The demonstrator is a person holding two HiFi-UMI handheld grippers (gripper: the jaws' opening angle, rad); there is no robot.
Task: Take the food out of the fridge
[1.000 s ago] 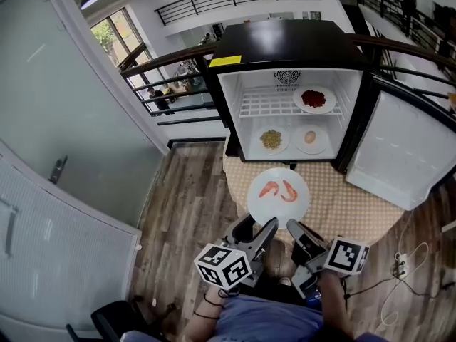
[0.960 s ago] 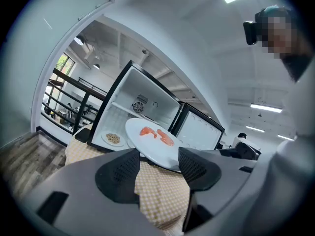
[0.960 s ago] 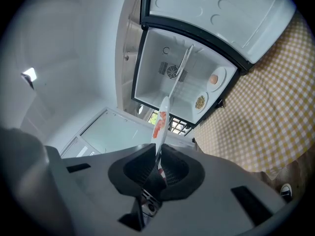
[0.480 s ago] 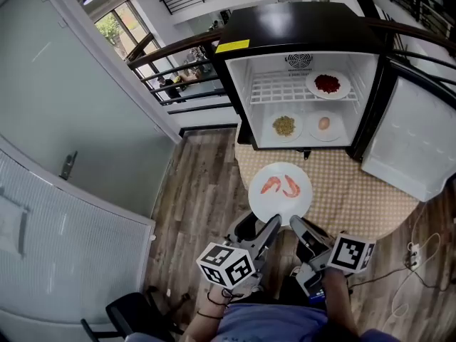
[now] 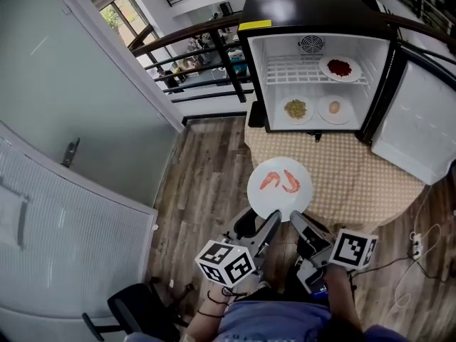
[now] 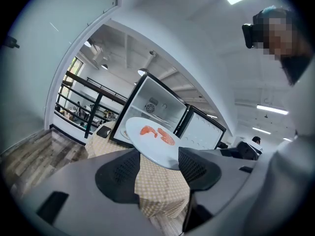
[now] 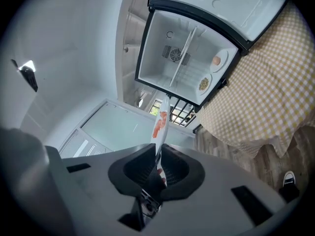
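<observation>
Head view: plate with two shrimp out of fridge, reaching forward from both sets of fingertips, over near edge of table.

Right gripper view: right gripper clamped on plate's near rim. Plate seen edge-on, rising straight out from between the pads.

Left gripper view: left gripper spread wide, nothing pinched. Plate rim just above the gap, close to the right-hand pad; contact unclear.

Fridge well beyond fingertips, door swung open. Three more plates inside: red food on shelf, green food and pale round item below.

Judged step: carrying first plate clear and setting it down.

To do it well:
- Hold plate level. Gripped by one rim only, shrimp loose on a smooth face, so probably slide toward fingers if far rim lifts.
- Use spread left fingers as a prop under rim, not a second clamp.
- Lower far rim onto table first, well inside its edge, then ease right pads apart.
- Leave room nearer fridge for the three plates to come.

Main risk: plate pivoting in the single pinch.
</observation>
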